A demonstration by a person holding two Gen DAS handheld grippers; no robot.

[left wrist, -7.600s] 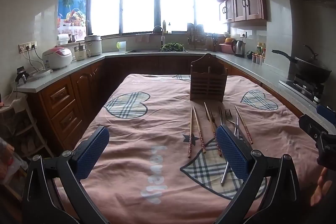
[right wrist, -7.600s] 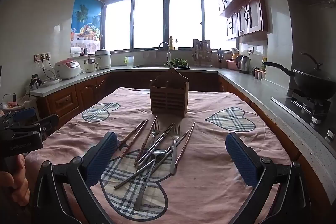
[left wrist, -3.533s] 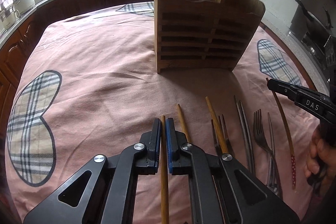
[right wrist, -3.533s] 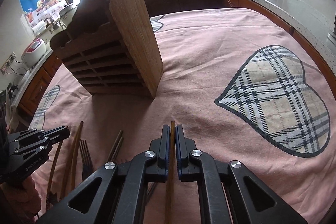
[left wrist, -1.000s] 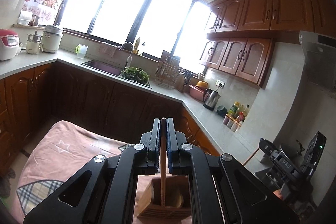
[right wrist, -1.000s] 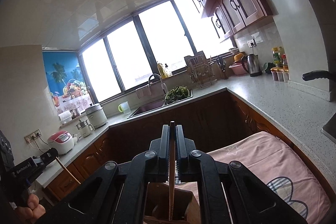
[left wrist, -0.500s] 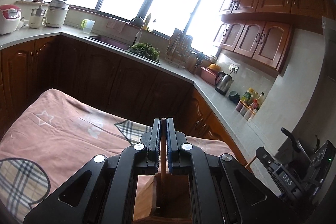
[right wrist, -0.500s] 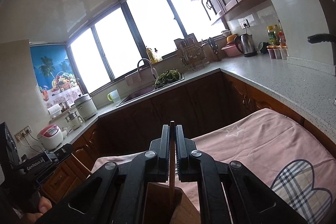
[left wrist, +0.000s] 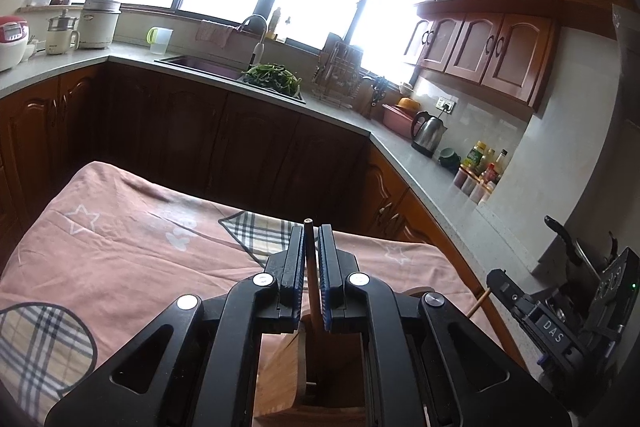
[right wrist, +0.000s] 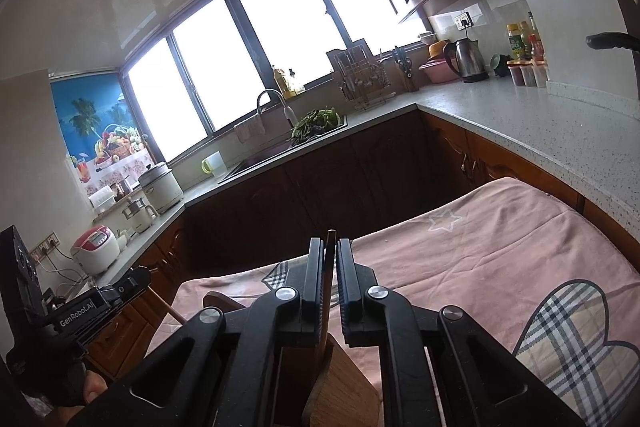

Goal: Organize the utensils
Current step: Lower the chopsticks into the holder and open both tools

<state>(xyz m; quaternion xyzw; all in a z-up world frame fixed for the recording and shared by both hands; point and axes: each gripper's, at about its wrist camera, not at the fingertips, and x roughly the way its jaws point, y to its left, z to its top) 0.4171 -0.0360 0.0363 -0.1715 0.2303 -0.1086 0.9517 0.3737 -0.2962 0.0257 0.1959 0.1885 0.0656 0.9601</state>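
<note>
My left gripper (left wrist: 310,231) hovers over the wooden utensil holder (left wrist: 280,379). A wooden chopstick (left wrist: 311,275) stands between its blue pads, leaning a little, its lower end down in the holder. The jaws are opening, with a thin gap beside the stick. My right gripper (right wrist: 330,243) sits over the same holder (right wrist: 340,387). A dark chopstick (right wrist: 327,287) rests against its left pad with a gap on the right, and these jaws are opening too. Each view shows the other gripper at its edge, right gripper (left wrist: 504,283) and left gripper (right wrist: 136,281).
The holder stands on a table under a pink cloth (left wrist: 120,247) with plaid hearts. Wooden cabinets and a grey counter (right wrist: 520,123) wrap around the far side, with a sink (left wrist: 200,61), a kettle (left wrist: 428,131) and bottles. A pan handle (left wrist: 560,231) sticks out at the right.
Both grippers have come down over the holder and the chopsticks have sunk into it. Since half a second ago, both pairs of jaws have parted slightly and the left chopstick leans.
</note>
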